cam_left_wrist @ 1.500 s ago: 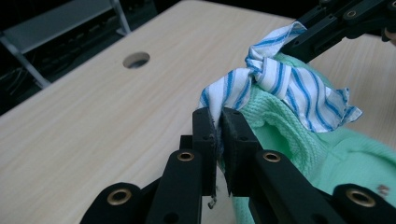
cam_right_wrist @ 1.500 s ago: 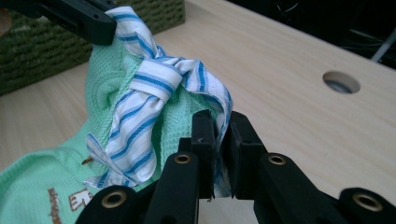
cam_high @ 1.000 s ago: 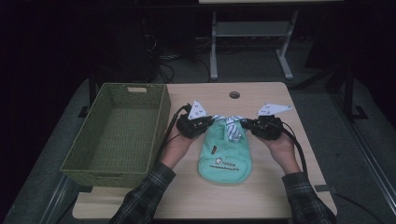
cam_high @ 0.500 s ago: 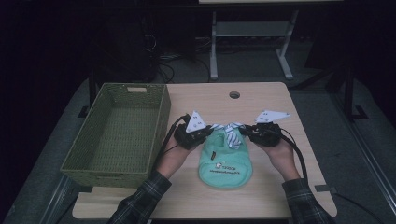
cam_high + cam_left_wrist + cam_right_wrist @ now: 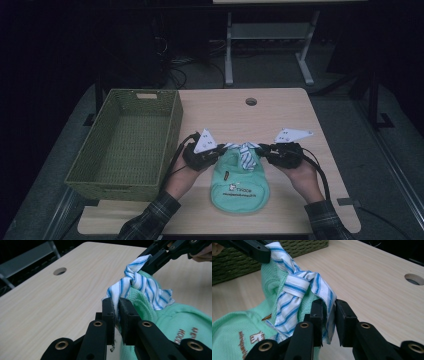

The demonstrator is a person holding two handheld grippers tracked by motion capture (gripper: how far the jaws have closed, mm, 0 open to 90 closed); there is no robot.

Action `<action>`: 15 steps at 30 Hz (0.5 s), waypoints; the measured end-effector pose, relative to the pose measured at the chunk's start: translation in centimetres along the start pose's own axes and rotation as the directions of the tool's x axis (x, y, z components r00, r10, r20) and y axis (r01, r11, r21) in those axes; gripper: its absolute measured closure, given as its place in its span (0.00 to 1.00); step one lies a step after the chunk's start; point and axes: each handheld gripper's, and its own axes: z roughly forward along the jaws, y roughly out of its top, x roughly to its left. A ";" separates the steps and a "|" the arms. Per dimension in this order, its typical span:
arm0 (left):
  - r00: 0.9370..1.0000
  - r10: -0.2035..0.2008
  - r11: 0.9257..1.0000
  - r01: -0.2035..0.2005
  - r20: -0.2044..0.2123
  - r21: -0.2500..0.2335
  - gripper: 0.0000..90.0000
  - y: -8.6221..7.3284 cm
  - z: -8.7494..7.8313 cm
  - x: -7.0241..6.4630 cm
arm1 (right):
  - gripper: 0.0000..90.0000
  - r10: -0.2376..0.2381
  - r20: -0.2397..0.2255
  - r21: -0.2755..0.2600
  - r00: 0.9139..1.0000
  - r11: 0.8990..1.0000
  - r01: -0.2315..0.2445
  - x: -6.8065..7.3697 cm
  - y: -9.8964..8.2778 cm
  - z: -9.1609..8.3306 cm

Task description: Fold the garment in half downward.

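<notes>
Wooden counter (image 5: 280,115), right of basket (image 5: 125,142): left claw (image 5: 116,308) pinches striped collar (image 5: 140,282), right claw (image 5: 329,312) loosening on it; lower evenly.

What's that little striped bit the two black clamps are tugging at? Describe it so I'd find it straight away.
On the wooden table, right of the green woven basket, lies a mint-green garment. At its far edge, between the left gripper and right gripper, sits a knotted collar. It is the one blue-and-white striped piece; the rest is plain green.
</notes>
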 end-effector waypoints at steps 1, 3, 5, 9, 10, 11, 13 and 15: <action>1.000 0.000 1.000 0.000 0.003 0.003 0.91 -0.1 -0.1 -0.2 | 0.85 -0.001 -0.004 0.005 1.000 1.000 0.001 0.1 -0.1 -0.1; 1.000 -0.001 1.000 0.001 0.014 0.002 0.91 -0.2 -0.3 -0.6 | 0.85 0.000 -0.013 0.002 1.000 1.000 0.000 0.5 -0.5 -0.4; 1.000 -0.002 1.000 0.002 0.023 0.014 0.91 -0.5 -0.5 -0.8 | 0.85 -0.003 -0.023 0.001 1.000 1.000 0.003 0.9 -0.8 -0.6; 0.999 -0.007 1.000 0.005 0.043 0.031 0.91 -1.2 -0.9 -1.4 | 0.84 -0.001 -0.038 0.012 0.999 1.000 0.001 1.6 -1.5 -0.9; 0.999 -0.009 0.999 0.008 0.046 0.032 0.90 -1.3 -1.0 -1.5 | 0.83 -0.007 -0.047 0.011 0.999 1.000 0.008 1.8 -1.8 -1.0; 0.998 -0.016 0.999 0.014 0.053 0.029 0.90 -1.5 -1.1 -1.7 | 0.83 -0.006 -0.052 0.015 0.999 1.000 0.006 2.0 -1.9 -1.1; 0.998 -0.015 0.999 0.013 0.067 0.039 0.89 -1.7 -1.2 -2.0 | 0.82 0.001 -0.068 0.031 0.998 1.000 0.001 2.3 -2.2 -1.2; 0.997 -0.019 0.999 0.015 0.079 0.044 0.89 -2.0 -1.4 -2.3 | 0.82 -0.005 -0.071 0.026 0.997 1.000 0.007 2.6 -2.6 -1.4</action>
